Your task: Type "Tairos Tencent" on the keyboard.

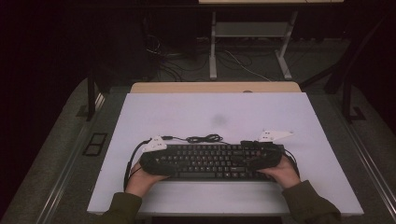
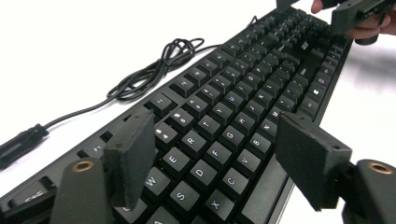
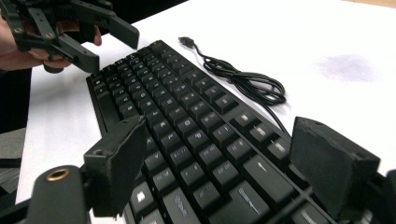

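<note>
A: Item one, keyboard point(image 1: 211, 161). Location?

B: Near middle of the white tabletop point(image 1: 215, 109), long axis running left to right. Its cable point(image 1: 204, 138) lies coiled just beyond the far edge, plug end off to the left.

A: Item two, left gripper point(image 2: 224, 154).

B: At the keyboard's left end. Jaws apart, one over the far side of the key rows and one past the near edge, so the end sits between them; the pads do not look pressed on it. From that end the keyboard stretches away lengthwise toward the other hand.

A: Item three, right gripper point(image 3: 229, 163).

B: At the right end, mirrored. Jaws apart, straddling the end across its short width, no clamp visible.

A: Which hand is nearer?

B: Neither; each has its own end, about equally close.

A: What does the next move turn on?

B: Probably each pair closing across the short width, near edge to far edge, at opposite ends of the long axis.
</note>
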Tool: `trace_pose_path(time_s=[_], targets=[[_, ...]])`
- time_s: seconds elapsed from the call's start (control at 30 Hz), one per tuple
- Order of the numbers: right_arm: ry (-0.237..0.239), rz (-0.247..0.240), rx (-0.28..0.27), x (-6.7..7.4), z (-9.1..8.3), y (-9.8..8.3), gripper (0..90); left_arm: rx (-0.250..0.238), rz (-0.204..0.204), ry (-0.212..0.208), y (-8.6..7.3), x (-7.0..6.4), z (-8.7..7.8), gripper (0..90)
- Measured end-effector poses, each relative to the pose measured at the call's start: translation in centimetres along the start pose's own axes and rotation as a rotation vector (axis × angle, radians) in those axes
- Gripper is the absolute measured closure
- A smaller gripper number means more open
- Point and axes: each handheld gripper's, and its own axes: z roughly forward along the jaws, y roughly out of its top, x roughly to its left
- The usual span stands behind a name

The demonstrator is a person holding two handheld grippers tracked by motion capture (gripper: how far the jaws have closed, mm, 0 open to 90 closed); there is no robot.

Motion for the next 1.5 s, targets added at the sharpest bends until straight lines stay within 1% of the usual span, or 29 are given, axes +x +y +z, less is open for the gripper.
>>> trace_pose_path(time_s=[0.13,0.23,0.37,0.43,0.63,0.7,0.77,0.87,0.93,1.03,1.2,1.33,1.43,1.5], targets=[[-0.012,0.003,-0.006,-0.1,-1.0,-0.5,18.7,-0.001,0.005,0.007,-0.4,-0.1,-0.4,22.6],[-0.026,0.007,-0.005,-0.2,-1.7,-0.8,18.7,-0.002,-0.005,0.016,-0.7,-0.1,-0.9,19.2],[-0.039,0.017,-0.011,-0.3,-2.6,-1.4,18.4,-0.009,-0.006,0.026,-1.3,-0.1,-1.6,16.3],[-0.043,0.022,-0.012,-0.4,-3.1,-1.7,18.4,-0.019,-0.014,0.031,-1.6,-0.1,-1.9,15.0],[-0.057,0.026,0.008,-0.5,-4.0,-2.8,18.3,-0.030,-0.024,0.041,-2.0,0.2,-2.7,13.2],[-0.062,0.025,0.011,-0.5,-4.4,-3.0,18.2,-0.041,-0.029,0.041,-2.0,0.2,-2.8,12.0],[-0.070,0.020,0.014,-0.5,-4.8,-3.3,18.2,-0.039,-0.021,0.041,-2.0,0.2,-2.8,11.3],[-0.071,0.026,0.012,-0.7,-5.4,-3.6,18.2,-0.035,-0.018,0.040,-2.1,0.2,-3.0,10.8],[-0.071,0.032,0.008,-0.9,-5.7,-3.8,17.8,-0.039,-0.024,0.043,-2.2,0.2,-3.0,9.8],[-0.078,0.043,0.002,-1.0,-6.0,-4.1,17.8,-0.035,-0.018,0.045,-2.2,0.1,-3.0,6.9],[-0.075,0.032,-0.004,-1.2,-6.3,-4.3,17.7,-0.038,-0.020,0.055,-2.0,0.0,-2.9,0.0],[-0.080,0.033,-0.002,-1.2,-6.7,-4.5,17.7,-0.025,-0.022,0.060,-2.0,-0.1,-2.9,0.0],[-0.090,0.041,-0.009,-1.3,-7.1,-4.6,17.7,-0.020,-0.016,0.060,-2.0,0.0,-2.8,0.0],[-0.092,0.034,-0.010,-1.3,-7.2,-4.7,17.7,-0.023,-0.014,0.057,-2.0,0.0,-2.8,0.0]])
